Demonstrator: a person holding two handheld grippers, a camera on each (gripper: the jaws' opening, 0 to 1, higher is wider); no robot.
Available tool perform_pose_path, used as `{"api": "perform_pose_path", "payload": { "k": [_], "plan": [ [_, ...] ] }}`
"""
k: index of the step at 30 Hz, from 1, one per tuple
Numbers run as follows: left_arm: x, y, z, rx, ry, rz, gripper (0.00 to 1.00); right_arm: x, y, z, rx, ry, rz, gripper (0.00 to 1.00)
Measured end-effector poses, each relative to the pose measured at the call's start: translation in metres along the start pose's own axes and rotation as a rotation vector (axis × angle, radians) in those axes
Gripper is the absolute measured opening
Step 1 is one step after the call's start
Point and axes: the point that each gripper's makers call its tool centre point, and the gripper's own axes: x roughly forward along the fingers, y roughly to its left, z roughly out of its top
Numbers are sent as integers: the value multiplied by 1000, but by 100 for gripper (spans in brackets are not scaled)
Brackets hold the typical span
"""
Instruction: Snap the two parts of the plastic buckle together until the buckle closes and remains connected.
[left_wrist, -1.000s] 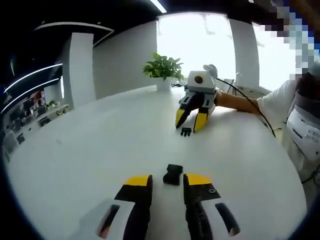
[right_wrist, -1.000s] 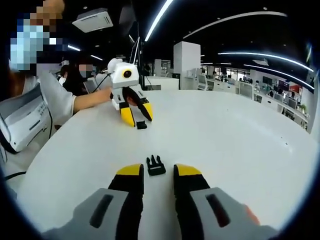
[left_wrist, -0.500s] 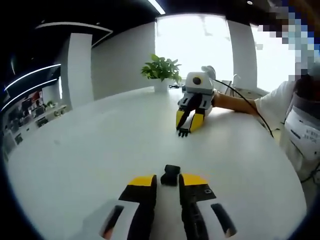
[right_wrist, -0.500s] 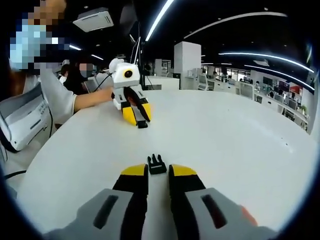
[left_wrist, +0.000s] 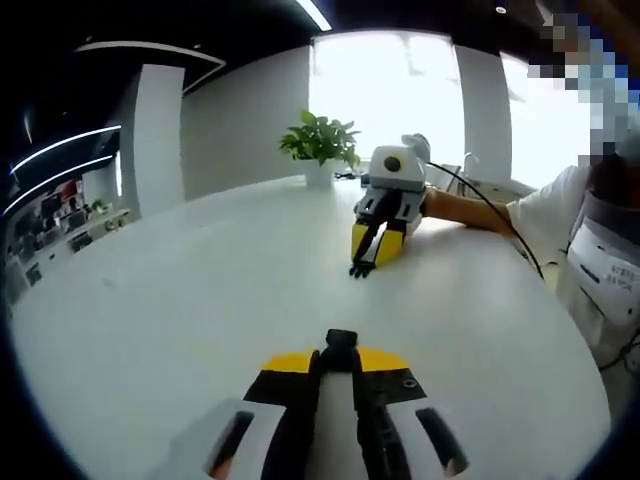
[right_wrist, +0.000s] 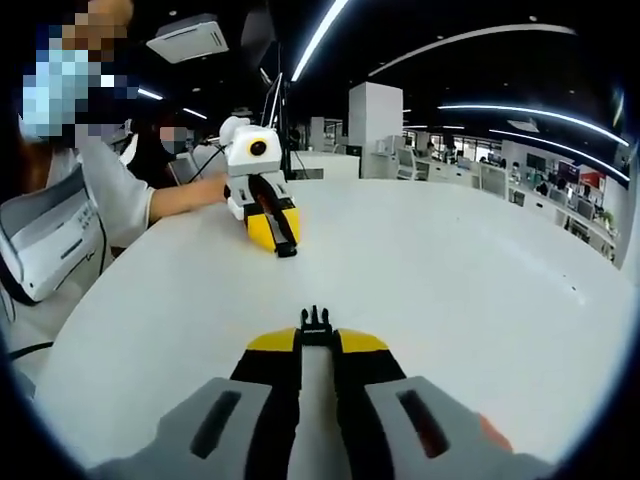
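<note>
In the left gripper view my left gripper (left_wrist: 338, 362) is shut on the black socket half of the buckle (left_wrist: 341, 344), which pokes out between its yellow tips. Across the white table (left_wrist: 180, 290) my right gripper (left_wrist: 368, 250) points toward me, with the pronged half (left_wrist: 357, 270) at its tips. In the right gripper view my right gripper (right_wrist: 316, 342) is shut on the black pronged half (right_wrist: 315, 321), prongs pointing away. My left gripper (right_wrist: 272, 232) lies farther off, with the socket half (right_wrist: 287, 250) dark at its tips. Both halves rest low on the table, well apart.
A potted plant (left_wrist: 322, 140) stands at the table's far edge by a bright window. A person in a white sleeve (left_wrist: 545, 205) sits along the side, with a black cable (left_wrist: 500, 215) trailing from the right gripper. Office desks (right_wrist: 470, 170) fill the room beyond.
Both pairs of jaws have narrowed from open to shut, each on its buckle half. Each gripper has slid forward a little over its part.
</note>
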Motion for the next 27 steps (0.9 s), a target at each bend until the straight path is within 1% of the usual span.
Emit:
{"api": "perform_pose_path", "payload": {
  "k": [3, 9, 13, 17, 22, 27],
  "plan": [
    [1, -3, 0, -4, -5, -13, 12, 1, 3, 2, 13, -7, 11, 11],
    [2, -5, 0, 3, 0, -12, 12, 4, 8, 7, 34, -35, 27, 11],
    [5, -9, 1, 14, 3, -13, 12, 6, 13, 12, 32, -45, 46, 11],
    [7, -14, 4, 34, 8, -16, 12, 11, 20, 14, 15, -44, 49, 11],
    [7, -20, 9, 45, 4, -23, 12, 13, 27, 21, 4, -54, 60, 11],
    [3, -27, 19, 47, -9, -24, 12, 12, 34, 29, -12, -63, 65, 11]
  ]
}}
